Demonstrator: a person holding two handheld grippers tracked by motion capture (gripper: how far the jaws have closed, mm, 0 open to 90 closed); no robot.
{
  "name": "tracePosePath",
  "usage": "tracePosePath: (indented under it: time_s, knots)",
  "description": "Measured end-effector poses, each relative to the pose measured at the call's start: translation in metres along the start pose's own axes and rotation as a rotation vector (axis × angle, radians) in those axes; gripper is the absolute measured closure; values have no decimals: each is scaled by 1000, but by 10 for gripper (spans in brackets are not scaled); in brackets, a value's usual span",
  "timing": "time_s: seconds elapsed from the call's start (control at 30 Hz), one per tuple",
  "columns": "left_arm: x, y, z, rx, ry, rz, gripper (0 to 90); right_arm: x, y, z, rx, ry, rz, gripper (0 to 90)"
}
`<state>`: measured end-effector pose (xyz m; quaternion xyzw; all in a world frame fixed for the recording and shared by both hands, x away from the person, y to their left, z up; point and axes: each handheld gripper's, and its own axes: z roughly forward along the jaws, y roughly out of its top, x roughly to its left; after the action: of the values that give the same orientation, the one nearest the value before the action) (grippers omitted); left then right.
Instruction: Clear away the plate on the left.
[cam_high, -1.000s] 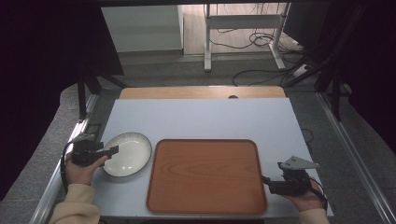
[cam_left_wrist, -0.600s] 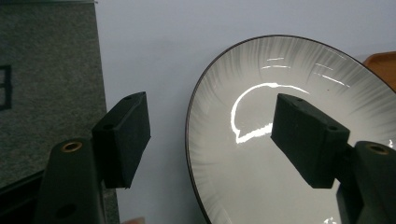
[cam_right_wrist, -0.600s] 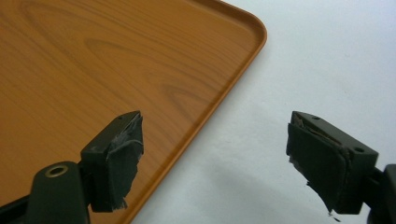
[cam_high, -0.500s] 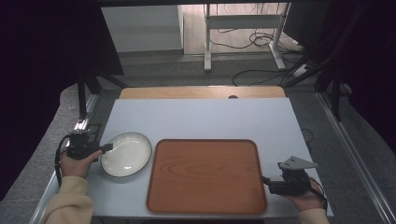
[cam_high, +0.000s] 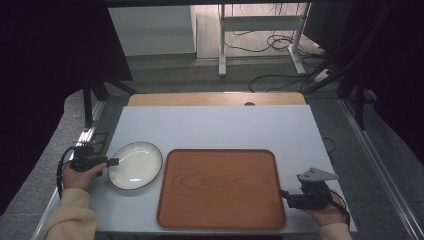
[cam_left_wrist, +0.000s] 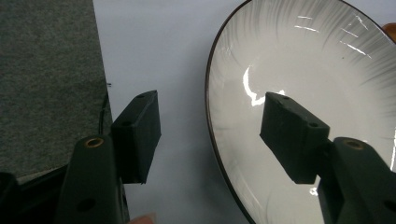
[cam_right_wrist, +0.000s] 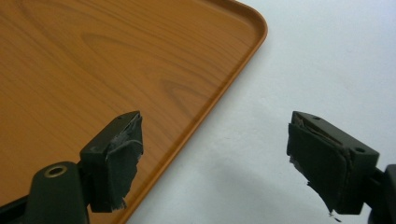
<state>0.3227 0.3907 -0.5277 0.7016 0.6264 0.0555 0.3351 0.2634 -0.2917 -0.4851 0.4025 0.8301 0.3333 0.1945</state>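
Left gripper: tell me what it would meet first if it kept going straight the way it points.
The left gripper, jaws open, straddles the near rim of the white plate; going straight on, it would probably meet that rim first, though height above it is unclear.

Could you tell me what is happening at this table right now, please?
A person works with a tool in each hand. The left tool is open with its jaws astride the rim of a white plate, not yet shut on it. The plate lies on the table just left of a bare wooden tray. The right tool, also open, hovers at the tray's right edge and holds nothing.
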Motion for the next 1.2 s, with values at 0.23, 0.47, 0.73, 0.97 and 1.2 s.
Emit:
tracePosePath:
  time_s: [0.23,0.47,0.73,0.97,1.2]
  knots:
    - [2,1,5,13,-48,-12,484,1,0,0,7,2,-3,188]
    - [1,3,10,48,-77,-25,559,0,0,1,10,-5,2,182]
    - [0,3,12,57,-87,-38,613,0,0,1,10,-8,6,176]
    - [0,4,16,67,-82,-46,637,-1,0,1,10,-12,9,174]
    - [0,4,15,57,-74,-65,683,0,0,2,13,-14,8,174]
